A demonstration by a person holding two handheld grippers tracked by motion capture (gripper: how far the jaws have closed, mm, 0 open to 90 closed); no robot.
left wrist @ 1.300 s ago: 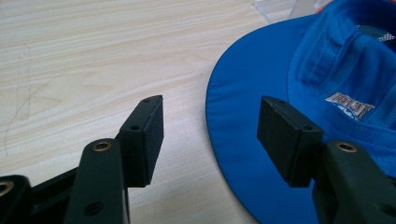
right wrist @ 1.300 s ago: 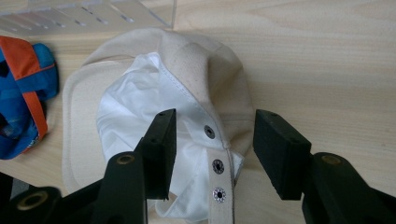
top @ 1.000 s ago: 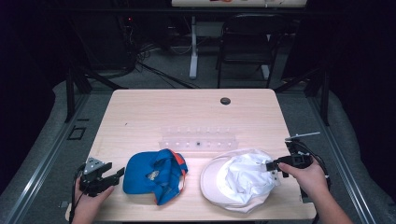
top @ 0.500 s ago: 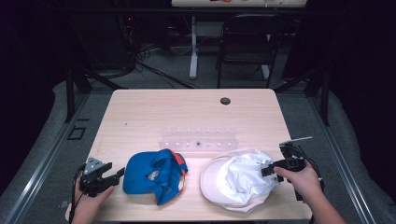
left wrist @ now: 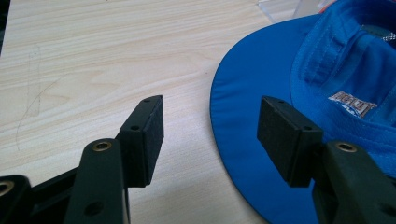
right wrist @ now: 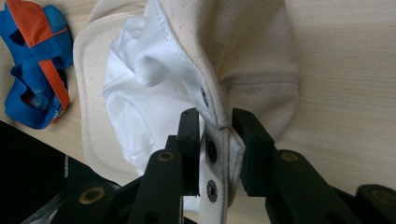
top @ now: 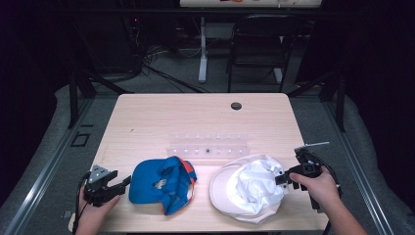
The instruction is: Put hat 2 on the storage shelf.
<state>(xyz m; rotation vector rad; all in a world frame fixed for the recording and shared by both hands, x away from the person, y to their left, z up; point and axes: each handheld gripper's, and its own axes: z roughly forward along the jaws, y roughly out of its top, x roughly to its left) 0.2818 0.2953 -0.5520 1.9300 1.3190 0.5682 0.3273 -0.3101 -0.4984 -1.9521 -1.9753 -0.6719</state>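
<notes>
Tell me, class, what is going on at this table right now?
A person sits at a wooden table with a gripper in each hand and two hats in front. The right gripper has just been closing its jaws on the strap at the edge of the white hat. The left gripper rests open beside the brim of the blue hat, not gripping it. A clear tray lies behind the hats.

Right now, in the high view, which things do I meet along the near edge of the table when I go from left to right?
left gripper → blue cap → white cap → right gripper, its jaws having just been closing on the white cap's back strap.
</notes>
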